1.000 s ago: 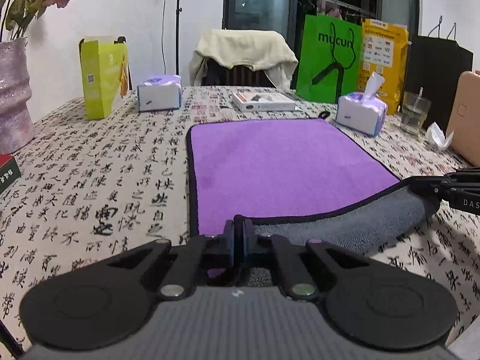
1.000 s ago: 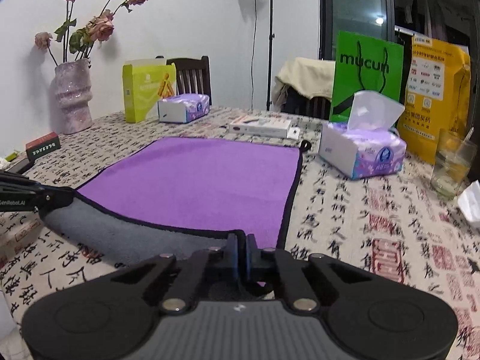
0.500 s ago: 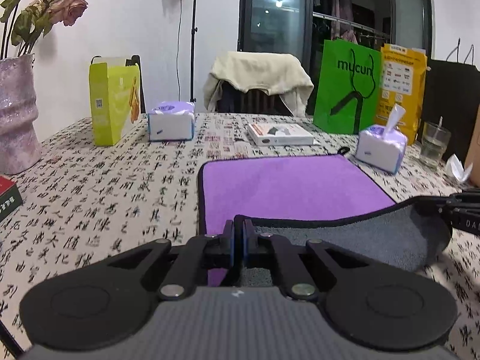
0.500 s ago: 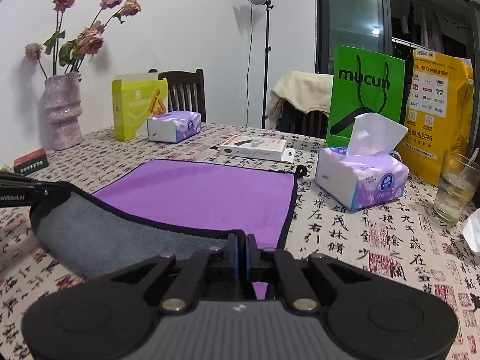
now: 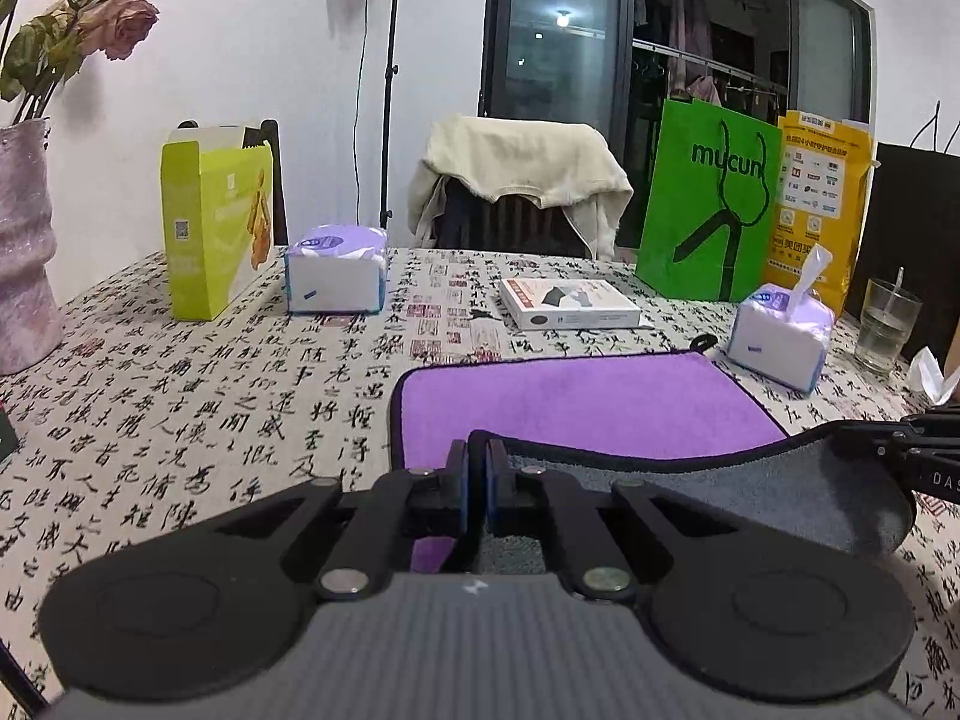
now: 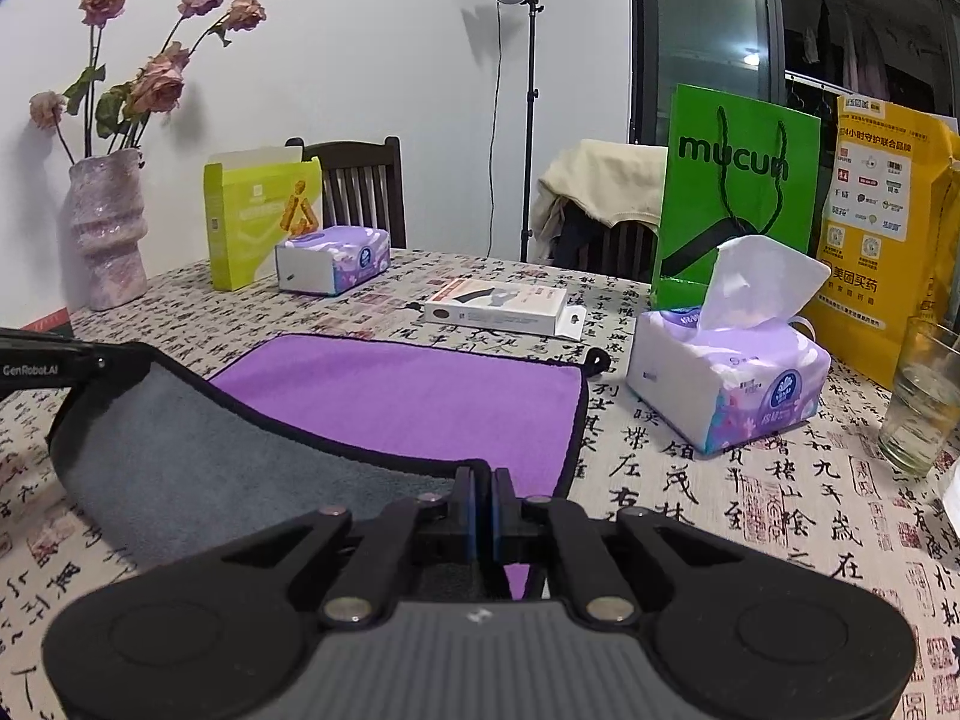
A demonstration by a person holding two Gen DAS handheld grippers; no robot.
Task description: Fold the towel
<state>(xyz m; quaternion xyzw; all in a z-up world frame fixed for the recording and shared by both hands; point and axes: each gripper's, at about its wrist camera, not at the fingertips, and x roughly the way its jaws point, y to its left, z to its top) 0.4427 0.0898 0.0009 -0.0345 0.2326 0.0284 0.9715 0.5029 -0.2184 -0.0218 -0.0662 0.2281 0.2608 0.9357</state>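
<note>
A purple towel (image 5: 576,402) with a grey underside and black trim lies on the table; it also shows in the right wrist view (image 6: 414,396). My left gripper (image 5: 478,450) is shut on the towel's near left corner. My right gripper (image 6: 483,483) is shut on the near right corner. Both hold the near edge lifted above the table, so the grey underside (image 5: 750,498) hangs in a curve between them. The far half lies flat. The right gripper shows at the right edge of the left wrist view (image 5: 924,450), and the left gripper at the left edge of the right wrist view (image 6: 54,360).
A tissue pack (image 6: 726,384) sits just right of the towel, with a glass (image 6: 921,402) beyond it. A white flat box (image 5: 570,303), a second tissue pack (image 5: 336,270), a yellow-green box (image 5: 216,222), a green bag (image 5: 708,204), a yellow bag (image 6: 882,228) and a vase (image 6: 108,228) stand along the back and left.
Both grippers have lifted the towel's near edge higher and carried it toward the far edge. More grey underside shows and less purple.
</note>
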